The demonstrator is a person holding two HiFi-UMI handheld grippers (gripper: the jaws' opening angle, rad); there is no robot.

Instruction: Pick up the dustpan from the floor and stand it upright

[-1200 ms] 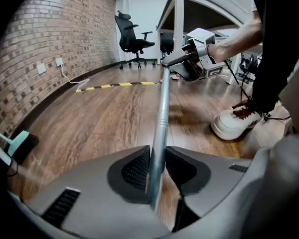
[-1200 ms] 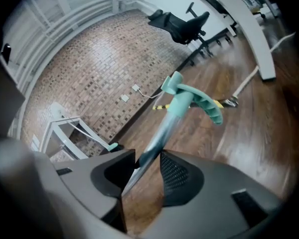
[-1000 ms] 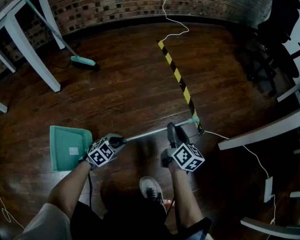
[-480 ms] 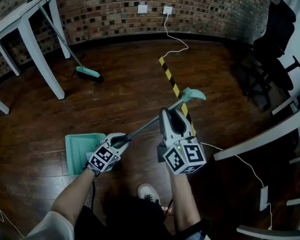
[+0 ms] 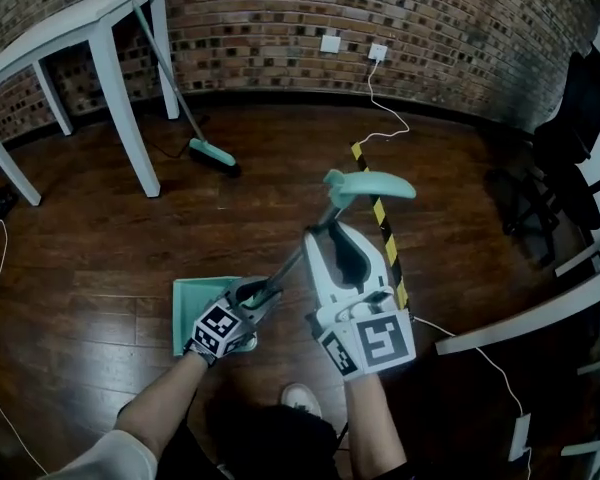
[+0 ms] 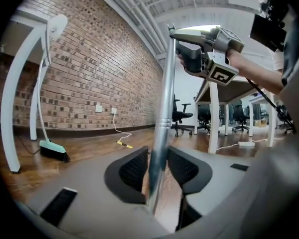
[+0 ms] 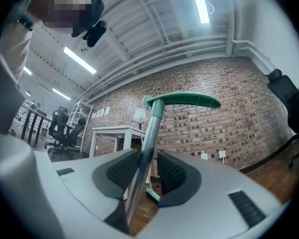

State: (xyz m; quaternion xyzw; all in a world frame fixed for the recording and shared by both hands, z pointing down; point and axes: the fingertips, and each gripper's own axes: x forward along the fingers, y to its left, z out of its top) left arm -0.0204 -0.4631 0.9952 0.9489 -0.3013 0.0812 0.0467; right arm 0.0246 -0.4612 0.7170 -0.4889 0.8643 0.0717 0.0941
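The dustpan's teal pan [image 5: 195, 308] rests on the wooden floor at lower left, and its silver pole [image 5: 298, 256] slants up to a green grip [image 5: 375, 183]. My left gripper [image 5: 263, 293] is closed on the pole low down, near the pan. In the left gripper view the pole [image 6: 162, 108] runs between both pads, and these jaws are opening slightly. My right gripper [image 5: 325, 233] holds the pole just below the grip. In the right gripper view the pole [image 7: 147, 143] passes between the pads under the green grip [image 7: 189, 100], and these jaws are opening slightly too.
A teal broom [image 5: 212, 153] leans on a white table [image 5: 100, 28] at the back left. Yellow-black tape [image 5: 385, 233] and a white cable [image 5: 390, 118] lie on the floor. Dark chairs [image 5: 580, 118] and a white desk [image 5: 540, 318] stand at right. A shoe [image 5: 300, 398] is below.
Both grippers have risen, the right one more. The pole has swung from nearly flat on the floor to a steep slant, with the green grip high up.
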